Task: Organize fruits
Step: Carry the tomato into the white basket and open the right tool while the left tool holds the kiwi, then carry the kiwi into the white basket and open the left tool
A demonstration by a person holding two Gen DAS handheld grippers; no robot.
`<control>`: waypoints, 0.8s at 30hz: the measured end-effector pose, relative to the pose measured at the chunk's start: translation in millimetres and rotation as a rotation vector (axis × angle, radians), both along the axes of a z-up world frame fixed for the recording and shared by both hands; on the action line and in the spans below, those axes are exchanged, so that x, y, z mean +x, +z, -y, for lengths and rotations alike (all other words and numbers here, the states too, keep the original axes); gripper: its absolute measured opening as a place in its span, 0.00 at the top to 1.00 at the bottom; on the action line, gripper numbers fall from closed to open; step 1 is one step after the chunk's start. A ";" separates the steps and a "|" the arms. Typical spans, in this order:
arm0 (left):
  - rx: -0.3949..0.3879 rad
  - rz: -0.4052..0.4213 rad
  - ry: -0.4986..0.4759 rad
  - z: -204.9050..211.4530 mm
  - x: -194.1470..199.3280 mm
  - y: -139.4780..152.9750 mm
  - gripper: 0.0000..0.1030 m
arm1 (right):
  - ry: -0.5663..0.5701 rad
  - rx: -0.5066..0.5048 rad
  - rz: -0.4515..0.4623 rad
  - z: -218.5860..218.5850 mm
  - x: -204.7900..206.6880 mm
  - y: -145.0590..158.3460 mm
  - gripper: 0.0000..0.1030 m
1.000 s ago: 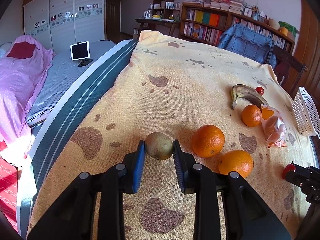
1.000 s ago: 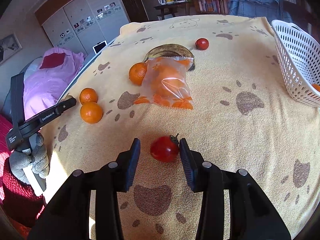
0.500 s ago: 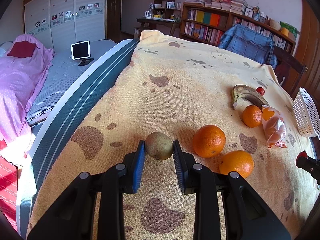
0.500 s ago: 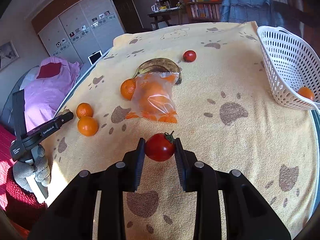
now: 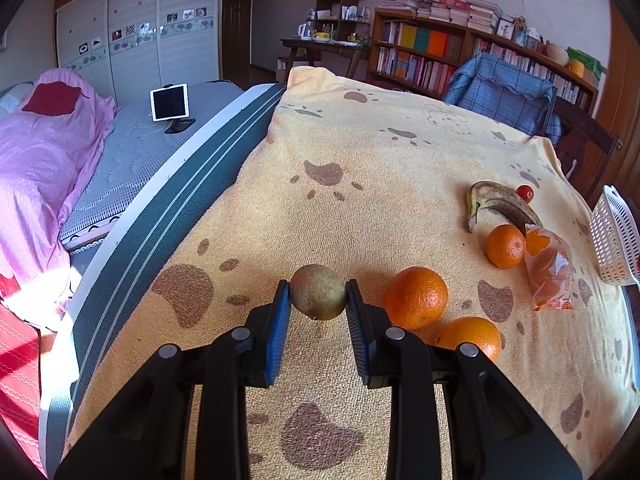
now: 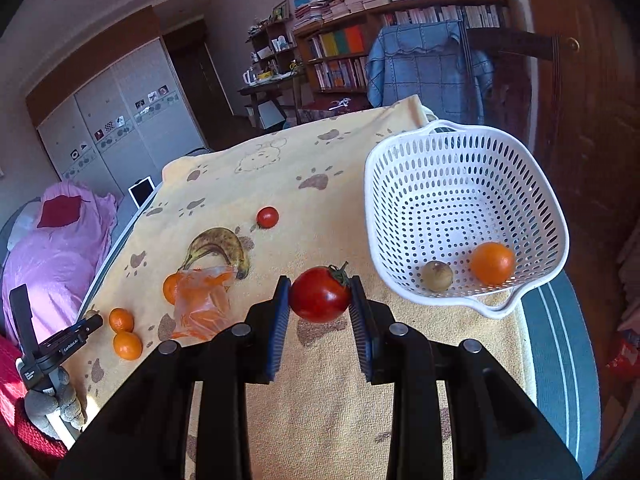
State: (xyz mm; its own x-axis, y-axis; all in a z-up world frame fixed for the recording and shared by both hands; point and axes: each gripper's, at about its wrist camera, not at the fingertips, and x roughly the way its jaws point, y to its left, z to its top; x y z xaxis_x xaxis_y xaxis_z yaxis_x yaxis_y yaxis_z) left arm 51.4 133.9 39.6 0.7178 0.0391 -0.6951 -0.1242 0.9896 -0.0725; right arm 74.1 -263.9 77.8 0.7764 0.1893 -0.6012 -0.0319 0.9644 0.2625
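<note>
- Between the blue pads of the left tool [image 5: 318, 300] sits a brownish-green pear [image 5: 318, 297], both pads pressed to its sides, the jaws closed only as far as the fruit allows; whether it is lifted off the cloth cannot be told.
- Just right of that tool lie two large oranges [image 5: 416, 298], close beside each other, the nearer one partly hidden behind the tool's right finger.
- Further ahead and to the right are a smaller orange [image 5: 505, 246], a clear bag of orange fruit [image 5: 548, 268] touching it, a spotted banana [image 5: 498, 204] and a small tomato [image 5: 524, 193] beyond the banana.
- At the right edge of the left view shows part of the white basket [image 5: 612, 240].
- Pinched between the pads of the right tool [image 6: 320, 300] is a red tomato [image 6: 320, 299] with its green stem up to the right, held clear above the cloth, its shadow falling below it.
- Ahead and right of this tool stands the perforated white basket [image 6: 460, 136], holding an orange [image 6: 492, 263] and a small brownish fruit [image 6: 438, 276], slightly apart.
- Left of the right tool lie the bag [image 6: 200, 300], the banana [image 6: 218, 246], a second small tomato [image 6: 267, 217] and the loose oranges.
- Everything rests on a yellow paw-print cloth [image 6: 320, 400] covering the counter.
</note>
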 end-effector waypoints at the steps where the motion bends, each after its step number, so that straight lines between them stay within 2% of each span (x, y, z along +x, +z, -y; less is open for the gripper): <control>1: 0.000 0.004 -0.002 1.5 0.1 2.2 0.73 | -0.015 -0.001 0.004 6.1 3.4 1.3 0.71; 8: 0.011 0.015 -0.024 19.8 3.0 11.1 0.73 | -0.089 0.017 -0.003 36.4 37.6 -1.8 0.71; 13: 0.025 0.021 -0.047 34.9 5.8 17.9 0.73 | -0.088 0.028 -0.023 43.3 57.3 -9.9 0.70; 14: 0.028 0.024 -0.050 37.4 6.3 20.0 0.73 | -0.089 0.033 -0.023 44.2 58.7 -11.4 0.67; 16: 0.031 0.031 -0.056 43.4 7.6 24.5 0.73 | -0.102 0.054 -0.012 48.8 58.5 -13.1 0.44; 24: 0.050 0.053 -0.144 88.5 18.9 39.8 0.73 | -0.166 0.075 0.080 77.9 27.1 -2.7 0.44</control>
